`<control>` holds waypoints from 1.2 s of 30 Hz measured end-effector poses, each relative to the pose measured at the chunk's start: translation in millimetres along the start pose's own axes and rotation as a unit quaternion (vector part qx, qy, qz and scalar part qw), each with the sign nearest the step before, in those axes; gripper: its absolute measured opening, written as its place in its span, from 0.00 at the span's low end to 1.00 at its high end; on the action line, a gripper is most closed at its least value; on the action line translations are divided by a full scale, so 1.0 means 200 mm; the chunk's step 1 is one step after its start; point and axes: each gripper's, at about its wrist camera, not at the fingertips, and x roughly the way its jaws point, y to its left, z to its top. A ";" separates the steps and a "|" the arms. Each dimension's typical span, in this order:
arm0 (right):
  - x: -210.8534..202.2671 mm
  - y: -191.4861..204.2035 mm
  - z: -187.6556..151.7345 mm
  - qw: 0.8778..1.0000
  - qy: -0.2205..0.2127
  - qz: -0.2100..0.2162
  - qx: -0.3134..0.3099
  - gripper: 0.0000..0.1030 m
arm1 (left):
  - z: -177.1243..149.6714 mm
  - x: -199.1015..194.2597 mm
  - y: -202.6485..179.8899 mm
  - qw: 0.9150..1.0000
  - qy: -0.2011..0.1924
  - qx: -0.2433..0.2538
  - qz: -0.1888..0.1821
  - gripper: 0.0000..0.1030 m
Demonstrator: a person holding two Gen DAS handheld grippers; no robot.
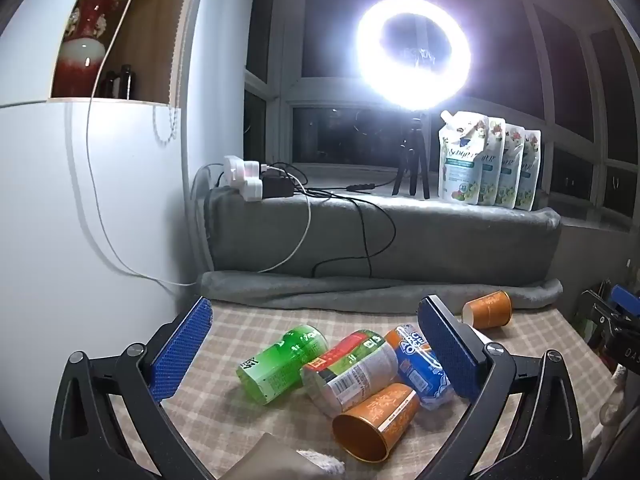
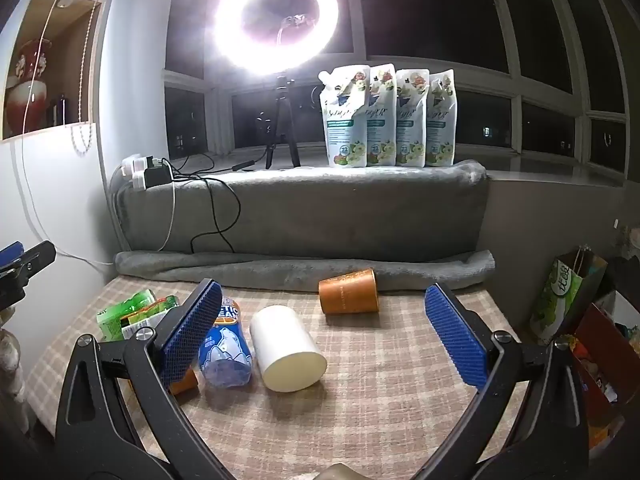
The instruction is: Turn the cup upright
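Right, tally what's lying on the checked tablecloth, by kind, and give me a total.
Orange cups: 2
Cans: 3
White roll: 1
Total: 6

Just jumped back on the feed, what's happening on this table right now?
A person holds a two-finger tool in each hand above a checkered tablecloth, and both tools are open and empty. The left tool hovers over a pile of cans and an orange cup lying on its side. The right tool faces a second orange cup, also on its side near the grey blanket, with a white roll nearer. Neither cup is upright yet.
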 end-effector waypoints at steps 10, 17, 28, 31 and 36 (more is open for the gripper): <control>0.01 0.01 -0.01 1.000 0.001 -0.001 -0.001 1.00 | -0.03 0.00 0.04 1.000 0.006 -0.006 -0.001 0.99; 0.01 0.00 -0.01 1.000 0.002 0.002 0.000 1.00 | -0.03 0.02 0.00 1.000 0.011 -0.002 0.004 0.99; 0.02 -0.01 -0.01 1.000 0.004 0.003 0.001 1.00 | -0.02 0.01 -0.01 1.000 0.012 -0.002 0.005 0.99; 0.02 0.00 -0.02 1.000 0.004 0.002 0.002 1.00 | -0.02 0.02 -0.02 1.000 0.013 -0.001 0.005 0.99; 0.03 -0.01 -0.02 1.000 0.005 0.003 0.003 1.00 | -0.02 0.01 -0.03 1.000 0.013 -0.001 0.005 0.99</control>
